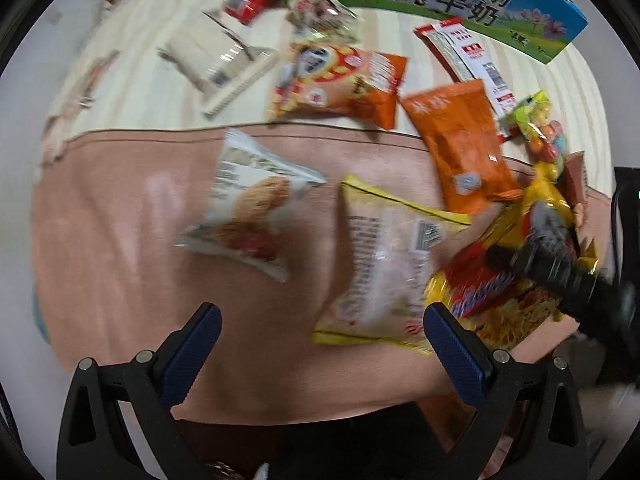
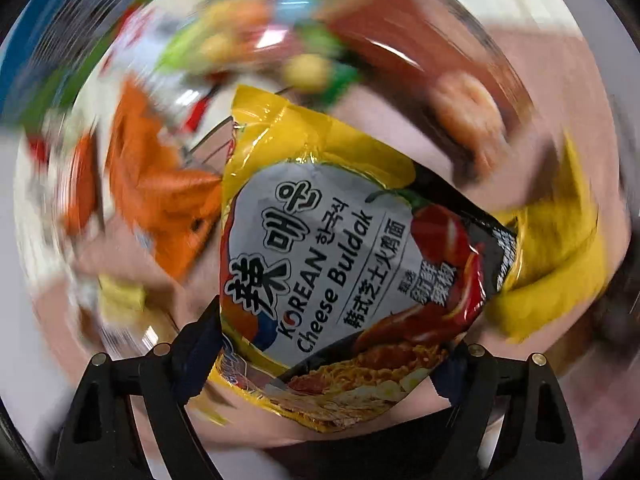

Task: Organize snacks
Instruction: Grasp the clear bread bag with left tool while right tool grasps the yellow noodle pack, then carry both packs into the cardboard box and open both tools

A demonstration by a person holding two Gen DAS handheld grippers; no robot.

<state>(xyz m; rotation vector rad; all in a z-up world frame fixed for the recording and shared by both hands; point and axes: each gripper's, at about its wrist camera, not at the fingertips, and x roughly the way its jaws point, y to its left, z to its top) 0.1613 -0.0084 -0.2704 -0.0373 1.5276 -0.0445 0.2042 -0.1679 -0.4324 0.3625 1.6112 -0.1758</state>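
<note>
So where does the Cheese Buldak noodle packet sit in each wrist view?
Left wrist: Cheese Buldak noodle packet far right, mostly hidden under the right tool.
Right wrist: fills the centre, between that tool's fingers.
Shared landmark: the plain orange pouch, beside the packet in both.

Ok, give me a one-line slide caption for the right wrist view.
Right tongs straddle a yellow Cheese Buldak noodle pack amid blurred snacks on a pink cloth.

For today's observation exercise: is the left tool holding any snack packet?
No. The left tool stands open over the pink cloth, with nothing between its fingers.
</note>
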